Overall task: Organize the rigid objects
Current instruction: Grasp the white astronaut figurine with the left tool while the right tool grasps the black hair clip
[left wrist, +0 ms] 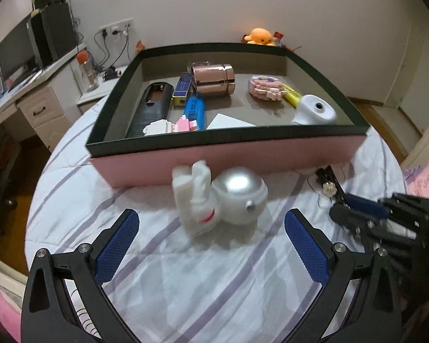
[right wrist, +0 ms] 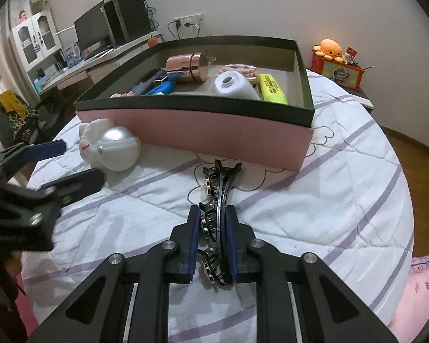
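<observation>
While the pink box point(left wrist: 214, 157) sat on the striped bedspread point(right wrist: 329, 200), we held our right gripper point(right wrist: 213, 223) with its jaws pinched tight on a black hair clip point(right wrist: 218, 183), whose tip lay just short of the box's near wall. Our left gripper point(left wrist: 211, 223) stood wide apart and empty, facing a white rabbit figure point(left wrist: 220, 200) that rested against that same wall. Inside the box lay a rose-gold canister point(left wrist: 213, 80), a yellow highlighter point(right wrist: 271, 88) and a white spool point(right wrist: 233, 85).
</observation>
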`<state>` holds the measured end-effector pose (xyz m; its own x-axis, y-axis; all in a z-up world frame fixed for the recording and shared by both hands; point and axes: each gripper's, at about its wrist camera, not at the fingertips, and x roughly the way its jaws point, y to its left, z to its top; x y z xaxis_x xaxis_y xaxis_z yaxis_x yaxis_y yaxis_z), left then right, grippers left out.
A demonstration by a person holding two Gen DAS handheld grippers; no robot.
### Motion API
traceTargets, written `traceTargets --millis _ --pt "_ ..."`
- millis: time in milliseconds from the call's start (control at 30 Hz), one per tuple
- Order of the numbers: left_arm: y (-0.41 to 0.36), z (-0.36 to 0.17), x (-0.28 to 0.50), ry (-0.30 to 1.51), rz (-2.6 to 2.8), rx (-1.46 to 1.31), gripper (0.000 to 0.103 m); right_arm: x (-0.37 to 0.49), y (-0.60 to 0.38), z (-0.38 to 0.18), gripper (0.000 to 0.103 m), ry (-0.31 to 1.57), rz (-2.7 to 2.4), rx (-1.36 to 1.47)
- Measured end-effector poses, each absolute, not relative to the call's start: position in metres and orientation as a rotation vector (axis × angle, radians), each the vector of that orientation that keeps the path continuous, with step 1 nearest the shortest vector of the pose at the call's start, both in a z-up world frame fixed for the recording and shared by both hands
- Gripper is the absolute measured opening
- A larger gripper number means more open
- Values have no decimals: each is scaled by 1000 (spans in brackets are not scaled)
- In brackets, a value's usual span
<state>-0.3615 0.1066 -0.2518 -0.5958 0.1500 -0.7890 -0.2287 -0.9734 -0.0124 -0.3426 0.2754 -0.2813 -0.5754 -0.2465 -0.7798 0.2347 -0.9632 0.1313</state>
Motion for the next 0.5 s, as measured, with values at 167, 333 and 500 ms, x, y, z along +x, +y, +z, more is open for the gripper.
traceTargets --millis 167,333,500 --pt "111 -265 -381 120 2627 -1358 103 -352 273 -282 17 -24 -2562 1265" --pt "113 -275 -391 123 2645 -1368 87 -357 272 -282 18 -14 -2559 1260" --pt "115 -271 -385 166 2622 -1319 73 -358 271 -283 19 -14 -2565 1259"
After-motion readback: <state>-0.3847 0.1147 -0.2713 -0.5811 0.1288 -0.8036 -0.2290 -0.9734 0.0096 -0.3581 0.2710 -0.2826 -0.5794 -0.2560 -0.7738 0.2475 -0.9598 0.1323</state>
